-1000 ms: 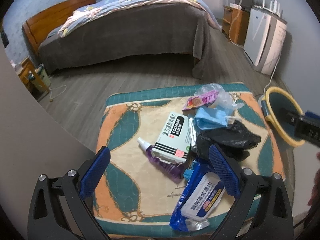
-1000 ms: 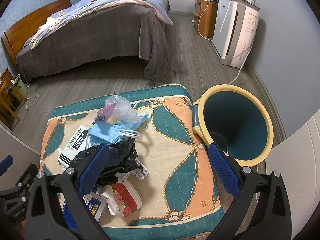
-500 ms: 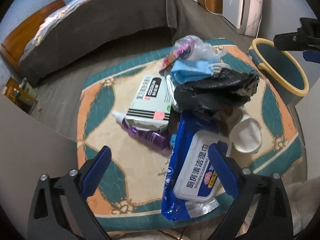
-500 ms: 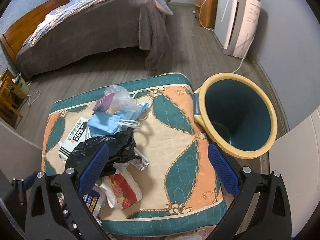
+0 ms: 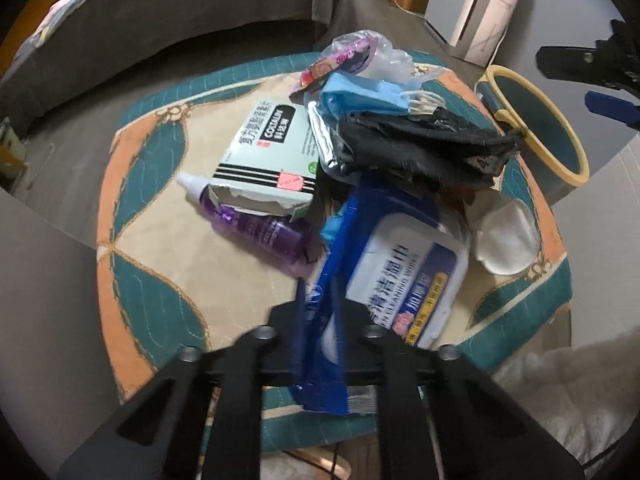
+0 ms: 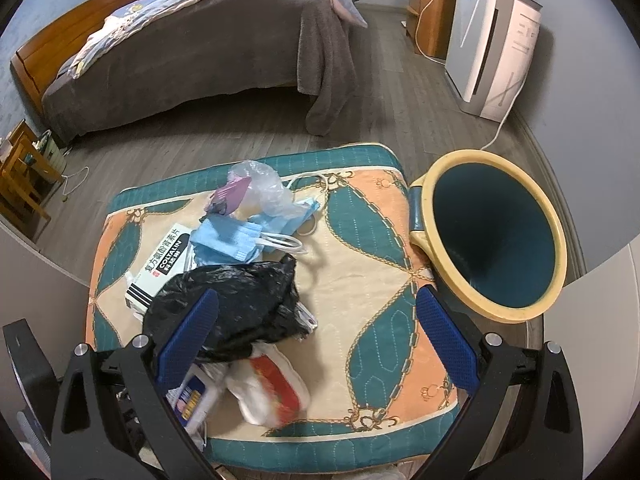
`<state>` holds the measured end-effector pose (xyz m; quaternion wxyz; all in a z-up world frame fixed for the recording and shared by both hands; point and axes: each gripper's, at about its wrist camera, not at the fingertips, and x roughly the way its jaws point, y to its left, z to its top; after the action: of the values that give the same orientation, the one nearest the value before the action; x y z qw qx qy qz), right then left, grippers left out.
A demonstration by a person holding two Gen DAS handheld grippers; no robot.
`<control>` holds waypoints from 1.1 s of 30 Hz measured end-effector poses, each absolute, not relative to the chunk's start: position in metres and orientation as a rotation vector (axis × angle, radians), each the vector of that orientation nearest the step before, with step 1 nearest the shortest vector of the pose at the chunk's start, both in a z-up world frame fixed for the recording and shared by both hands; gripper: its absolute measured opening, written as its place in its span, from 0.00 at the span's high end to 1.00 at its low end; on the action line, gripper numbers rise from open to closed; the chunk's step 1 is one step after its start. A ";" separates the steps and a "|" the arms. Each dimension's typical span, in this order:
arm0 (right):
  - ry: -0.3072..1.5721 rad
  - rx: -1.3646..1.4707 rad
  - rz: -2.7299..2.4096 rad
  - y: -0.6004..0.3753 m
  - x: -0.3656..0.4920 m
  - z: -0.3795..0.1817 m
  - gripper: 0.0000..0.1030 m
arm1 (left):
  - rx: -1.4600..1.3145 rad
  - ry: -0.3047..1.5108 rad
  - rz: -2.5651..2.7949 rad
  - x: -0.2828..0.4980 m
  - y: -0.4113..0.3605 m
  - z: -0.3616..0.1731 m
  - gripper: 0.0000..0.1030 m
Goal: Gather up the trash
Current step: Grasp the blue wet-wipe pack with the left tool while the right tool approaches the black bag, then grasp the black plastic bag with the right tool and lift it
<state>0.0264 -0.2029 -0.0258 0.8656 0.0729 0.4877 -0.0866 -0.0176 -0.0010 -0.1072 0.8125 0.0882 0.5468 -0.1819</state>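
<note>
Trash heaped on a patterned teal, orange and cream cushion [image 6: 372, 280], with a yellow-rimmed teal bin [image 6: 556, 240] touching its right edge.

Left gripper [image 5: 320, 320] closed tight on the near end of a blue wet-wipe pack [image 5: 392, 264], lying at the cushion's near edge. Probably light, soft and crinkly, with slick film likely to slide; pinching the flat sealed end seems safest, away from the stiffer white flap lid. Glossy blue wrapper, white label, Chinese lettering.

Right gripper [image 6: 316, 340] hovering over the near half of the cushion, blue pads spread wide, holding nothing.

Beyond the pack, toward mid-cushion: crumpled black plastic bag [image 6: 236, 304], blue face masks [image 6: 228, 240] with white ear loops, clear plastic bag [image 6: 264, 192] toward the far edge. Toward the left edge: white medicine box [image 5: 268, 152] resting on a purple bottle [image 5: 260, 232]. Just right of the pack, a white round lid [image 5: 504, 240].
</note>
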 end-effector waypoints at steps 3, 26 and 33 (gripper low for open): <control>1.024 0.159 -0.179 -0.200 0.028 -0.026 0.06 | 0.187 1.148 -0.389 -0.018 0.003 -0.101 0.94; 1.214 -0.004 0.035 -0.125 0.035 -0.072 0.15 | 0.205 0.966 -0.182 0.007 0.044 -0.051 0.97; 1.310 -0.115 0.082 -0.105 0.032 -0.098 0.34 | 0.206 0.965 -0.188 0.006 0.045 -0.052 0.97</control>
<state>0.0317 -0.1051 -0.0979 0.7907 -0.0533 0.6087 0.0382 0.0058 0.0450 -0.0519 0.8764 0.0989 0.4626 -0.0899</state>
